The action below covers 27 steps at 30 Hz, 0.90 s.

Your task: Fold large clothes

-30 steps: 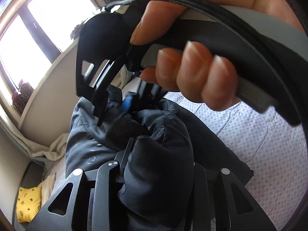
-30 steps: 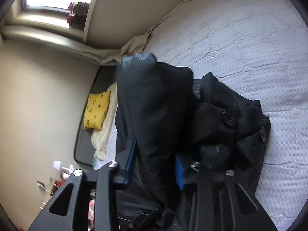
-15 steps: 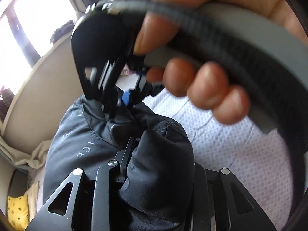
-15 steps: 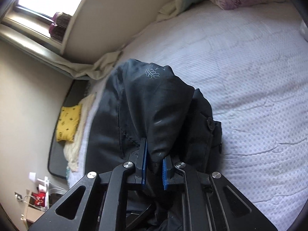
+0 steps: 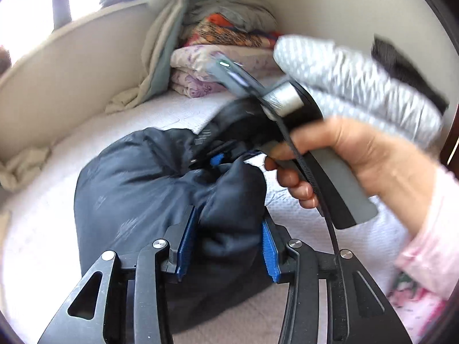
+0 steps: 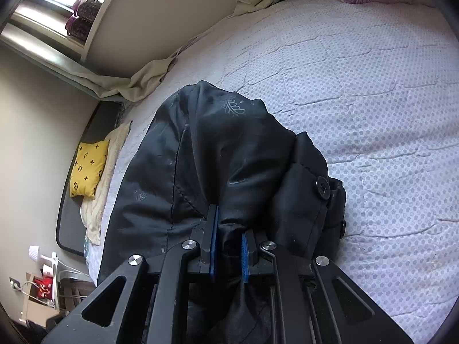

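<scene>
Jacket [image 6: 229, 154] heaped on dotted bedspread [image 6: 358, 91] beside wall [image 6: 160, 23].

A home bedroom: a quilted bed [image 6: 358, 91], folded blankets [image 5: 206, 66] stacked by the wall, a windowsill [image 6: 57, 48].

The black padded coat [image 6: 229, 157] lies bunched in a rumpled heap on the dotted bedspread [image 6: 358, 86], buttons showing along its right edge.

Both wrist views look steeply down, close over the same dark coat [image 5: 137, 200] on the bed [image 6: 358, 86].
</scene>
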Available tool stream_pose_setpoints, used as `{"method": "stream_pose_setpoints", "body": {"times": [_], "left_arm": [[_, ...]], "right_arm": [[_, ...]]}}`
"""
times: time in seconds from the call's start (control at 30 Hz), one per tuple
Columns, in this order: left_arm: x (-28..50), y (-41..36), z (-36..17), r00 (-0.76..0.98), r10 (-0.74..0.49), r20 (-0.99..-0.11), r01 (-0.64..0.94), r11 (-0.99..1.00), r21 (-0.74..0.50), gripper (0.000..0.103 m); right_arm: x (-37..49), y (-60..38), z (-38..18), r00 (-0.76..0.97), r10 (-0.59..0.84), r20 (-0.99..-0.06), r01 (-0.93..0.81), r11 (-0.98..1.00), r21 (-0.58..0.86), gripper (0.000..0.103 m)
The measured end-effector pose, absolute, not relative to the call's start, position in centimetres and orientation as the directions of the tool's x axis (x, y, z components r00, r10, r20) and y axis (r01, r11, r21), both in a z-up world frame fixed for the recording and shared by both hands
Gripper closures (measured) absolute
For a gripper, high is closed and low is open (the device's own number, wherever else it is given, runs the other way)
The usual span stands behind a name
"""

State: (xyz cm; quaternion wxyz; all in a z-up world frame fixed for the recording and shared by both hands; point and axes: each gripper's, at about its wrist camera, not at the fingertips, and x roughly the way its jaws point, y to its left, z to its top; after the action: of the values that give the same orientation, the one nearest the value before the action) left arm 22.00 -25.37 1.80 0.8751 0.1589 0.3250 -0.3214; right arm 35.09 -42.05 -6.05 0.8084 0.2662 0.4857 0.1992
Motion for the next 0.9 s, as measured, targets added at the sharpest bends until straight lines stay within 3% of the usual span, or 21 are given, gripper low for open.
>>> {"method": "stream_pose_setpoints", "body": {"times": [0.13, 0.2, 0.37, 0.47, 0.6, 0.77, 0.83, 0.9], "left_arm": [[22.1, -21.3, 2.5, 0.523, -0.585, -0.620, 0.645, 0.747, -0.161, 0.053], [20.8, -20.5, 3.1, 0.505, -0.632, -0.587, 0.660, 0.722, -0.209, 0.053], [23.0, -19.5, 3.1, 0.645, -0.476, -0.597, 0.548, 0.833, -0.072, 0.053], [26.3, -18.8, 0.7, 0.602, -0.428, -0.674, 0.515, 0.853, -0.082, 0.055], [26.9, -19.5, -1.7, 0.625, -0.360, -0.692, 0.489, 0.872, -0.012, 0.055], [26.4, -20.5, -2.3, 0.667, -0.295, -0.684, 0.461, 0.885, 0.067, 0.056], [26.6, -20.5, -2.5, 0.673, -0.289, -0.681, 0.450, 0.890, 0.067, 0.056], [26.6, -20.7, -2.7, 0.677, -0.288, -0.677, 0.449, 0.891, 0.069, 0.056]], "right_arm": [[34.8, -41.8, -6.2, 0.452, 0.568, -0.687, -0.056, 0.787, 0.614, 0.095], [34.7, -41.8, -6.3, 0.456, 0.549, -0.701, -0.041, 0.799, 0.600, 0.095], [34.6, -41.8, -6.4, 0.461, 0.547, -0.699, -0.038, 0.799, 0.600, 0.095], [34.2, -41.6, -6.2, 0.467, 0.520, -0.715, -0.043, 0.821, 0.569, 0.094], [33.5, -41.2, -5.7, 0.473, 0.470, -0.746, -0.034, 0.855, 0.517, 0.094], [31.8, -39.8, -1.5, 0.555, 0.292, -0.779, 0.000, 0.937, 0.350, 0.072], [30.3, -39.4, 1.2, 0.643, 0.197, -0.740, 0.025, 0.960, 0.277, 0.071], [28.9, -38.6, 3.1, 0.691, 0.220, -0.689, -0.019, 0.958, 0.287, 0.071]]}}
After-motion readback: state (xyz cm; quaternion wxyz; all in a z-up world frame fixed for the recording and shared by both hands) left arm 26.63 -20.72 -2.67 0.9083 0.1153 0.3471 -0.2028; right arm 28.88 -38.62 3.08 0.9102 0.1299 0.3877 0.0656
